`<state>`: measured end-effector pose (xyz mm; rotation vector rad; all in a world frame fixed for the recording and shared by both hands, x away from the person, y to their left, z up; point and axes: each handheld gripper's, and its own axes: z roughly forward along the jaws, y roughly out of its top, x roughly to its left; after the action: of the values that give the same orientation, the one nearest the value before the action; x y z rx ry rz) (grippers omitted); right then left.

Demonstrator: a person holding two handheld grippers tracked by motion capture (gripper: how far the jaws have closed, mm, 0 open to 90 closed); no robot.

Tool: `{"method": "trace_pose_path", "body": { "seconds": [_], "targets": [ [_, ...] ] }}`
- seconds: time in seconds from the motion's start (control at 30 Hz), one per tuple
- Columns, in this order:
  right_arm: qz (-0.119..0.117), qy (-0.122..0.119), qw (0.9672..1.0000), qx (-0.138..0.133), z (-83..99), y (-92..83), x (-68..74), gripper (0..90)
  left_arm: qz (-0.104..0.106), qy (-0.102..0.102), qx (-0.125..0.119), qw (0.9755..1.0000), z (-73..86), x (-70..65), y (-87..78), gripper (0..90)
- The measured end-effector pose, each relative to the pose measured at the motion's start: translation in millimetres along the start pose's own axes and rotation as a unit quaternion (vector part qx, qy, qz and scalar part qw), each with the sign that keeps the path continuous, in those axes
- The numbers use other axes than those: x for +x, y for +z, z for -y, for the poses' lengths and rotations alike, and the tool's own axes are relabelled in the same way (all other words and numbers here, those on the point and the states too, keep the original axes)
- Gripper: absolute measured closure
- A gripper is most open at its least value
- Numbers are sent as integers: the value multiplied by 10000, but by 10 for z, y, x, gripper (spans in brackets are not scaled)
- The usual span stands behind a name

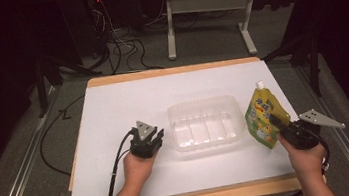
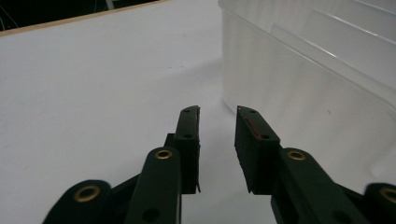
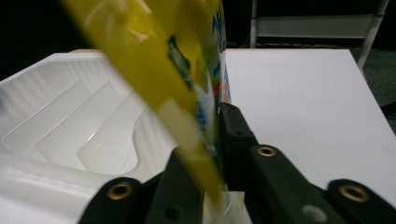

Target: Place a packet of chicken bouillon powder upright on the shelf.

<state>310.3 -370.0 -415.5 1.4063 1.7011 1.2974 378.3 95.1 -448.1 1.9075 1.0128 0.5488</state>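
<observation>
Your right gripper (image 1: 277,124) is clamped on the yellow spouted pouch (image 1: 262,116), holding it upright just to the right of the clear plastic tray (image 1: 203,105). In the right gripper view the jaws pinch the pouch (image 3: 187,70) low down, near its bottom seam, with the tray (image 3: 70,121) lying immediately beyond it. The white cap (image 1: 260,85) points up and away from you.

Your left gripper (image 1: 148,140) sits just left of the tray's near-left corner with its jaws parted and nothing between them; the left gripper view confirms the gap, with the tray wall (image 2: 299,84) close on one side.

Judgement: the step in hand appears to be placing the pouch in the tray.

- Carry the pouch over the tray's right wall with clearance; the wall looks thin and the tray light, so a brush against it would likely slide it on the white sheet (image 1: 113,110).
- A grip this low leaves the upper body free to flop. Move slowly and tip the pouch toward the tray floor before you release.
- Lay it along the tray's length, so the cap stays inside the rim.
- Consider steadying the tray's left wall with your free gripper.
</observation>
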Motion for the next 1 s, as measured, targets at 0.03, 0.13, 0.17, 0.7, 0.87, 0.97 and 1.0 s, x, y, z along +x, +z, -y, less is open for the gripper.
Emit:
{"method": "trace_pose_path", "body": {
  "seconds": [0.03,0.13,0.17,0.7,0.87,0.97,1.0],
  "targets": [
    [-19,39,10000,-12,2,2,-5,900,58,20,-6,10000,31,24,-88,649],
    [9,30,10000,-12,-7,4,-3,900,264,-143,-157,9994,192,103,-309,613],
    [14,42,10000,-11,-7,-1,-5,900,282,-195,-191,9992,232,119,-335,603],
    [97,169,9982,-566,-183,-284,30,900,516,-348,-781,9950,204,233,-481,464],
    [89,199,9970,-745,-268,-350,69,900,530,-276,-768,9953,207,220,-462,444],
    [80,163,9969,-770,-300,-355,105,900,516,-152,-723,9959,207,186,-444,435],
    [67,146,9968,-780,-313,-358,118,900,523,-116,-709,9960,206,174,-439,433]
  ]
}}
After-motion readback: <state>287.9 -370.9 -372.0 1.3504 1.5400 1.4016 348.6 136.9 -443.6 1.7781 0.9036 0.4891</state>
